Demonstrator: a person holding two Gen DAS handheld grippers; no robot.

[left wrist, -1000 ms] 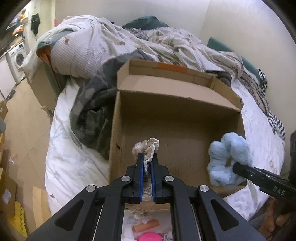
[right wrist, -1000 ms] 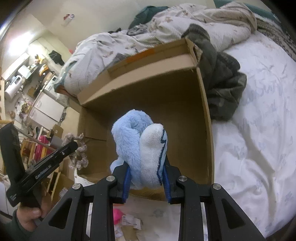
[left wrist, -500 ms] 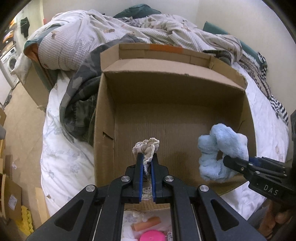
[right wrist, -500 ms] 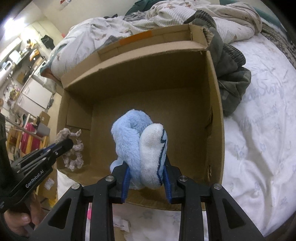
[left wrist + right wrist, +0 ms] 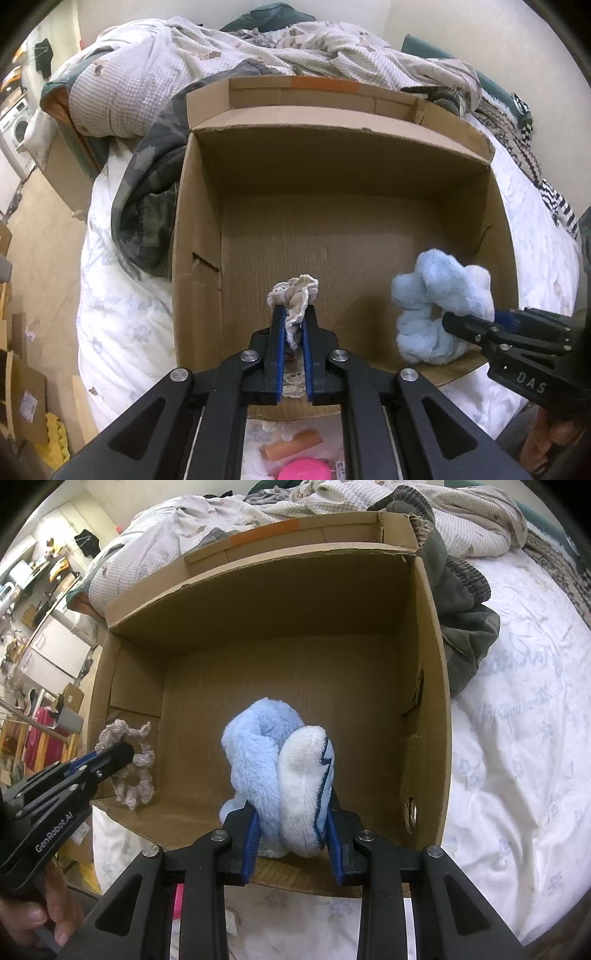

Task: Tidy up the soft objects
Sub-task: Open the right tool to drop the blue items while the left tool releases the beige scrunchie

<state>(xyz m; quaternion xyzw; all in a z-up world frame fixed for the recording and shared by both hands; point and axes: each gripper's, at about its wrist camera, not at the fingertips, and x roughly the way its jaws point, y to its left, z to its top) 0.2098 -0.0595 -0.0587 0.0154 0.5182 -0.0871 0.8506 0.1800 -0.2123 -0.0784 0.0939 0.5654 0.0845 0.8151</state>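
An open cardboard box (image 5: pixel 369 162) stands on the bed; it also shows in the right wrist view (image 5: pixel 428 672). My left gripper (image 5: pixel 293 317) is shut on a beige lace scrunchie (image 5: pixel 295 297), held over the box's near left part; the scrunchie also shows in the right wrist view (image 5: pixel 135 771). My right gripper (image 5: pixel 291 823) is shut on a fluffy light-blue plush (image 5: pixel 273 753), held inside the box at its near right side; the plush also shows in the left wrist view (image 5: pixel 436 295).
A white bedsheet (image 5: pixel 517 738) surrounds the box. A dark camouflage garment (image 5: pixel 147 199) and crumpled bedding (image 5: pixel 207 70) lie behind and left of it. A pink round thing (image 5: pixel 303 470) and an orange stick (image 5: pixel 295 443) lie below the box's near edge.
Both grippers have moved forward and down over the box with their loads. The box fills more of both views.
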